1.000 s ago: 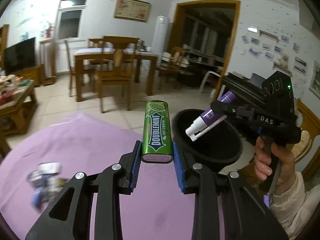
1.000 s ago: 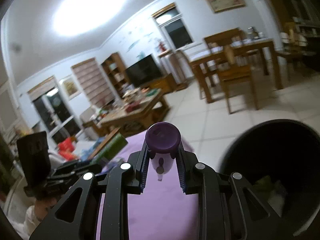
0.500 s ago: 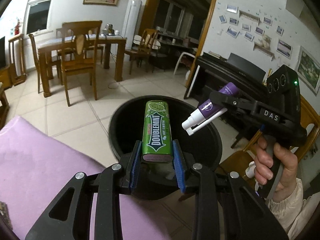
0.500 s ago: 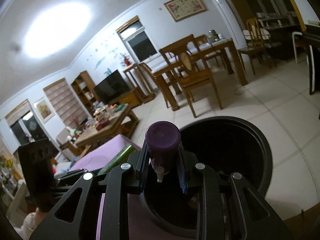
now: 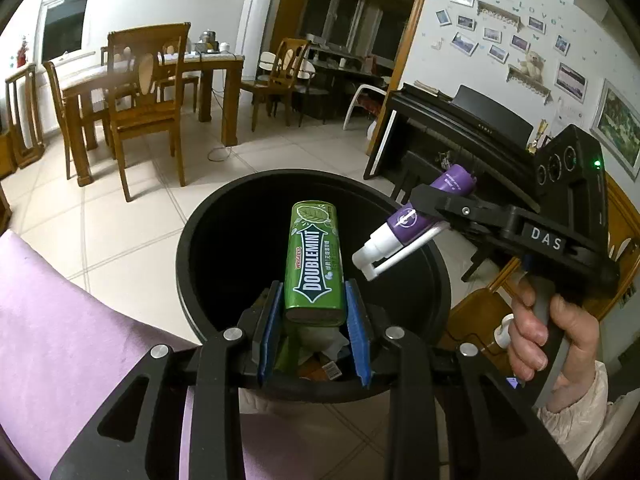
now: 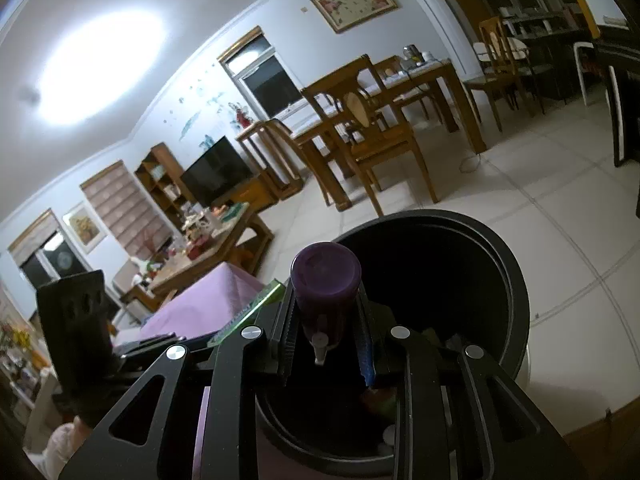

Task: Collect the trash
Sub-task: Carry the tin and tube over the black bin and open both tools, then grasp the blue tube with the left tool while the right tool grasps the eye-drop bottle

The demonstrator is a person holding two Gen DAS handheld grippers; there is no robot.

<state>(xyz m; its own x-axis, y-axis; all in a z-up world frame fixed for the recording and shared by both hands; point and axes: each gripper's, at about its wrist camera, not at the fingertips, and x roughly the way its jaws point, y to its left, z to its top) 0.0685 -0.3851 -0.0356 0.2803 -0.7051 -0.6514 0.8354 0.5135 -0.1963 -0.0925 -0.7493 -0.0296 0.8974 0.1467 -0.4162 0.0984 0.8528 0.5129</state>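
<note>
Now | left gripper [image 5: 314, 322] clamps gum pack [image 5: 315, 266] | over bin [image 5: 188, 264]

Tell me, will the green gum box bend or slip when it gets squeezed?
Probably not bend: the green gum box keeps straight, flat sides between the left gripper pads, so it looks stiff. Its glossy surface could be slippery. It likely drops straight into the black bin.
</note>
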